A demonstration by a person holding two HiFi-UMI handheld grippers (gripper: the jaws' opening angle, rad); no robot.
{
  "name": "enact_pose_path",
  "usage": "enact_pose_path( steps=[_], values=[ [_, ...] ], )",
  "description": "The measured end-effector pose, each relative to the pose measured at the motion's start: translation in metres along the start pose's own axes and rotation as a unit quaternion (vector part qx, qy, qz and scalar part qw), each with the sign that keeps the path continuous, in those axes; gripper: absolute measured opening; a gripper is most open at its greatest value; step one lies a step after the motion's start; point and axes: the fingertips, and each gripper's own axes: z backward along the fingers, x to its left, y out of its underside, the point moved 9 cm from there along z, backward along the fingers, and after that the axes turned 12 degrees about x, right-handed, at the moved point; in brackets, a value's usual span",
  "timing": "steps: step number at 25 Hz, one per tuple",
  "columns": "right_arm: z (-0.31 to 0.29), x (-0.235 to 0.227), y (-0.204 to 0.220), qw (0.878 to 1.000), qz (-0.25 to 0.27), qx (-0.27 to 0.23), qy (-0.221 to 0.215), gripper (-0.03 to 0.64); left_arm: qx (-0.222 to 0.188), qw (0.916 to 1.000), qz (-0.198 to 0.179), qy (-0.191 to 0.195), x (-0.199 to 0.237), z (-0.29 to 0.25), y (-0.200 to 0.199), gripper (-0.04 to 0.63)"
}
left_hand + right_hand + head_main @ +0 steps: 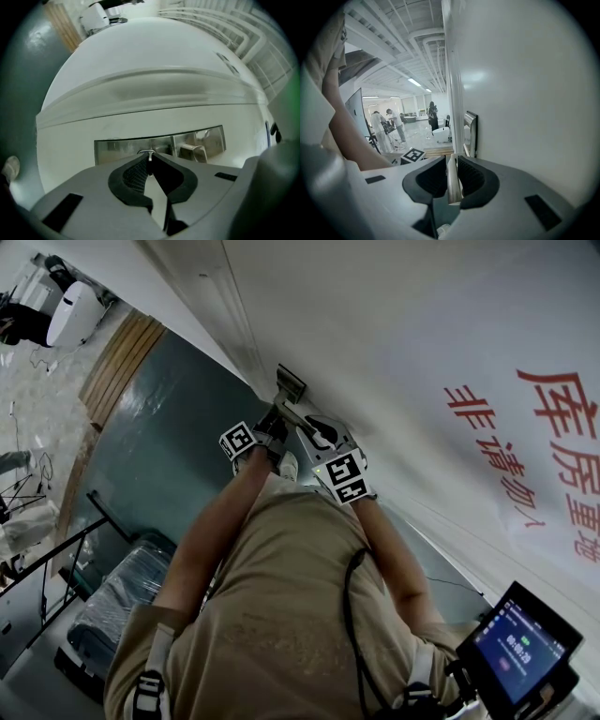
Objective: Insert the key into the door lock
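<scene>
"Beige shirt [281, 615] fills the near view. What's past it?"
"White door [422, 324], with the steel lock plate [117, 150] set on it."
"And the right gripper [451, 161]?"
"Clamped on the lever handle [453, 183], just beside the plate."
"The left gripper [150, 161]?"
"Pinching the key [149, 155], which points straight at the plate with its tip against it. How deep it sits, I can't tell."
</scene>
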Motion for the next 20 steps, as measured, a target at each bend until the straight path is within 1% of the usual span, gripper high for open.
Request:
enact_pose_path(
  steps=[1, 2, 3, 6, 10, 12, 14, 17, 18, 20],
  values=[
    [-0.0001, 0.0, -0.0003, 1.0, 0.0, 0.0, 0.0, 0.086, 0.006, 0.9998, -0.017, -0.009, -0.0009, -0.0001, -0.0011, 0.035],
    [-0.0002, -0.0002, -0.0005, 1.0, 0.001, 0.001, 0.0, 0.086, 0.007, 0.9997, -0.022, -0.011, -0.0017, -0.0004, -0.0013, 0.035],
    [-0.0004, -0.0003, -0.0007, 1.0, 0.001, 0.0, 0.001, 0.087, 0.004, 0.9999, -0.014, -0.006, -0.0021, -0.001, -0.0006, 0.035],
    [-0.0025, -0.0003, 0.0005, 1.0, 0.003, -0.002, 0.0, 0.086, -0.014, 0.9996, 0.023, 0.009, 0.0016, -0.0012, 0.0021, 0.034],
    [-0.0022, 0.0016, -0.0002, 1.0, 0.002, 0.006, -0.002, 0.086, -0.018, 0.9978, 0.056, 0.03, 0.0033, -0.0037, 0.003, 0.034],
    [-0.0029, 0.0018, 0.0016, 1.0, 0.003, 0.009, -0.001, 0.086, -0.017, 0.9971, 0.064, 0.039, 0.0047, -0.0039, 0.003, 0.034],
    [-0.0034, 0.002, 0.001, 1.0, 0.004, 0.008, -0.001, 0.086, -0.009, 0.9983, 0.047, 0.035, 0.0053, -0.0041, 0.0009, 0.034],
    [-0.0038, 0.003, -0.0015, 1.0, 0.009, 0.002, -0.001, 0.086, 0.013, 0.9998, -0.009, 0.009, 0.0053, -0.0049, -0.0016, 0.035],
    [-0.0043, 0.0038, -0.0022, 1.0, 0.01, 0.001, -0.002, 0.086, 0.018, 0.9996, -0.023, 0.001, 0.0044, -0.0043, -0.0017, 0.037],
    [-0.0051, 0.0063, -0.0055, 1.0, 0.01, -0.001, -0.006, 0.086, 0.02, 0.9991, -0.036, -0.009, 0.0038, 0.0003, -0.0017, 0.129]
  ],
)
